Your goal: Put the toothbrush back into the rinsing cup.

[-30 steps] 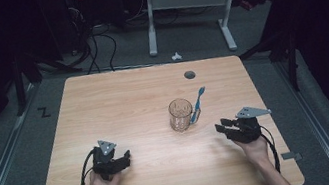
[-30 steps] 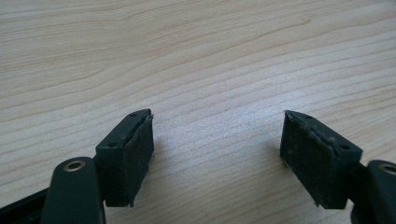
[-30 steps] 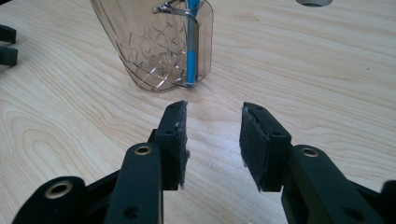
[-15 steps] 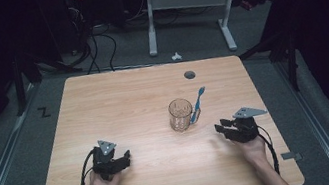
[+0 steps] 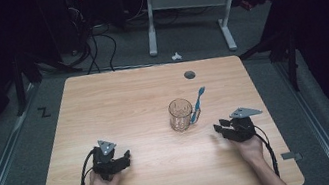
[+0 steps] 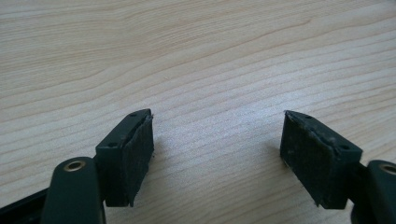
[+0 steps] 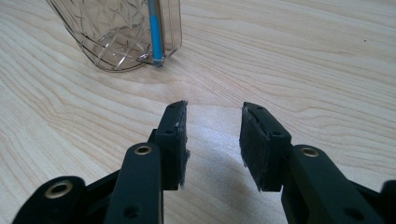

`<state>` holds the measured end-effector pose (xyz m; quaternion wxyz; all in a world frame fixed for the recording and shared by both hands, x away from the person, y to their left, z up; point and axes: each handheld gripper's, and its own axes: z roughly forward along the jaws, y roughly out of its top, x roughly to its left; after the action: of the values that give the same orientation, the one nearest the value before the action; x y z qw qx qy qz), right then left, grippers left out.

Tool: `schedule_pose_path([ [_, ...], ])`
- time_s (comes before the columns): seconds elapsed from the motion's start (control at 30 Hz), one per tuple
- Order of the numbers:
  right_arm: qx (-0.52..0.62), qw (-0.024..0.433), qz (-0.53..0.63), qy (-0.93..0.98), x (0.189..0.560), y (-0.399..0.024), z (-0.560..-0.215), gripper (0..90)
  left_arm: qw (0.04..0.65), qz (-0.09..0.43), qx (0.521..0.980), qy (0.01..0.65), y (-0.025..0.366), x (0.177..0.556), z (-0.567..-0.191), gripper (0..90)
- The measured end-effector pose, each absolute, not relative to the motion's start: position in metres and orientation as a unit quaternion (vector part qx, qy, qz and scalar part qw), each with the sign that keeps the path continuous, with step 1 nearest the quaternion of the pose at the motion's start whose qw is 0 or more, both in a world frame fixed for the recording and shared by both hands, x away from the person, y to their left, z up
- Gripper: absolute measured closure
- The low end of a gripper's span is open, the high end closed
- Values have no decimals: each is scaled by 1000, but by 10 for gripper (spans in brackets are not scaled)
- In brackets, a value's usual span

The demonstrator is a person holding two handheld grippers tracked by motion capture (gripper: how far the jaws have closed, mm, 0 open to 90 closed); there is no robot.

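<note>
A clear glass mug (image 5: 180,114) stands upright near the middle of the wooden table (image 5: 118,100). A blue toothbrush (image 5: 198,102) leans against its handle side, head up. In the right gripper view the mug (image 7: 119,32) and the toothbrush's lower end (image 7: 155,32) lie just ahead and to the left of the jaws. My right gripper (image 5: 219,128) rests right of the mug, apart from it, open with nothing between its pads (image 7: 212,140). My left gripper (image 5: 125,157) rests near the front left, open wide over bare wood (image 6: 217,149).
A round cable hole (image 5: 189,74) sits in the table's far right part. Beyond the table stand a white desk frame (image 5: 188,2) and loose cables (image 5: 93,43) on the dark floor. A small white object (image 5: 176,56) lies on the floor behind the table.
</note>
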<state>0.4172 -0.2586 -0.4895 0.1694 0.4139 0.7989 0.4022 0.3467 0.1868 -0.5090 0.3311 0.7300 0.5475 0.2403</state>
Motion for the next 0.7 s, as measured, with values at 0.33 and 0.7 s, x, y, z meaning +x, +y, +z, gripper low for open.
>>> schedule_pose_path([
  [0.33, 411, 181, 388, 805, 420, -255, -495, 613, 331, 240, 730, 547, 187, 347, -509, 263],
  [0.7, 411, 191, 375, 808, 422, -251, -501, 607, 331, 240, 730, 547, 187, 347, -509, 264],
])
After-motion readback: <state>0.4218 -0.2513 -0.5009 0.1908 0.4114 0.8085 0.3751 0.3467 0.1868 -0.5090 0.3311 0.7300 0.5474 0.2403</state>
